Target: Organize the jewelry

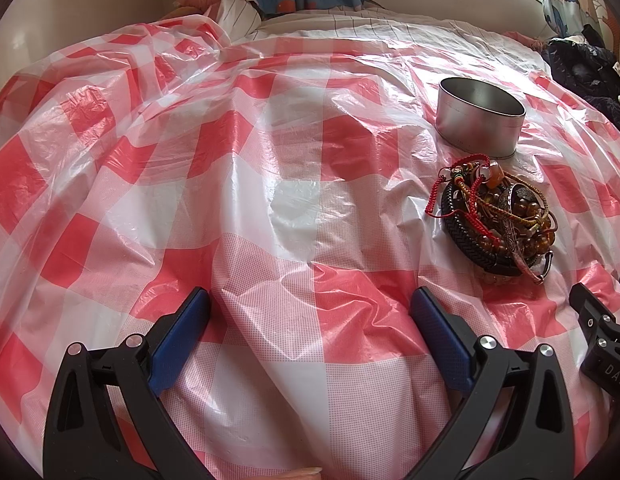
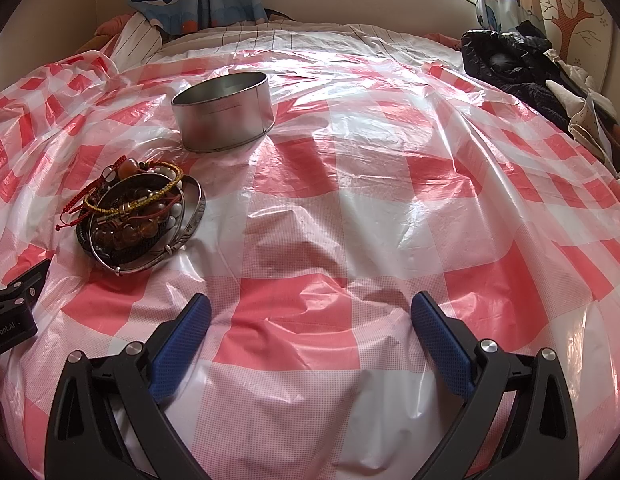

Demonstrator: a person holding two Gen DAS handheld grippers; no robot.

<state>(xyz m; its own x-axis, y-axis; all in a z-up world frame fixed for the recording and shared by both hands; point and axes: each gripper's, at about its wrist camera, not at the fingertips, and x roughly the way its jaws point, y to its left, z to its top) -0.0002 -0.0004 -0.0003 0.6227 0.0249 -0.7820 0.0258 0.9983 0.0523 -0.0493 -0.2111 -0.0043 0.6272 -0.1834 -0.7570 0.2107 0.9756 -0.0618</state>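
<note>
Fingers (image 1: pixel 442 336) of both grippers gape wide, holding nothing; jewelry pile (image 1: pixel 496 220) and tin (image 1: pixel 480 120) lie ahead-right of left gripper (image 1: pixel 310 332), ahead-left of right gripper (image 2: pixel 310 336).

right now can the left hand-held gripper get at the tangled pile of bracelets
Probably yes. The left hand-held gripper is open and empty, and the tangled pile of beaded and braided bracelets lies just ahead to its right on the red-and-white checked plastic sheet, with nothing between them.

On the bed's sheet (image 2: pixel 350 220), the jewelry pile (image 2: pixel 138 220) lies just before the tin (image 2: pixel 224 120); clothes (image 2: pixel 522 76) lie far right.
</note>
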